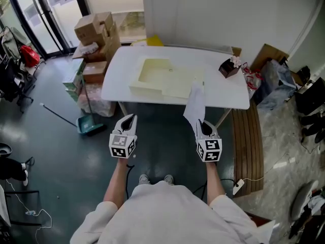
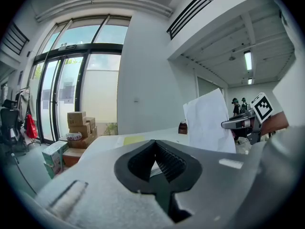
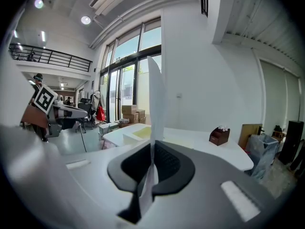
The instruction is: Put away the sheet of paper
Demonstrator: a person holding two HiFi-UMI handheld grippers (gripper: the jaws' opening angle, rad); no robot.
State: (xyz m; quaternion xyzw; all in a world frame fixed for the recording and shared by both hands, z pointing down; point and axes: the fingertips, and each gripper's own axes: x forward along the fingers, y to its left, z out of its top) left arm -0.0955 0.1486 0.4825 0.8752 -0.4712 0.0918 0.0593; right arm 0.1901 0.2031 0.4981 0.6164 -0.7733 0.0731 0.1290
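The white sheet of paper (image 1: 194,104) stands upright, pinched by its lower edge in my right gripper (image 1: 202,123), which is shut on it in front of the white table (image 1: 221,91). In the right gripper view the sheet (image 3: 156,99) rises edge-on out of the closed jaws (image 3: 151,162). My left gripper (image 1: 130,118) hangs level with it to the left, shut and empty (image 2: 155,165); from it the paper (image 2: 208,123) shows broadside. An open cream box (image 1: 154,71) with a flat cream panel (image 1: 181,86) beside it lies on the table.
A small dark box (image 1: 229,67) sits at the table's right end. Cardboard boxes (image 1: 96,34) are stacked to the far left, a broom and dustpan (image 1: 89,124) stand by the table's left corner, and a slatted wooden bench (image 1: 248,146) runs along the right.
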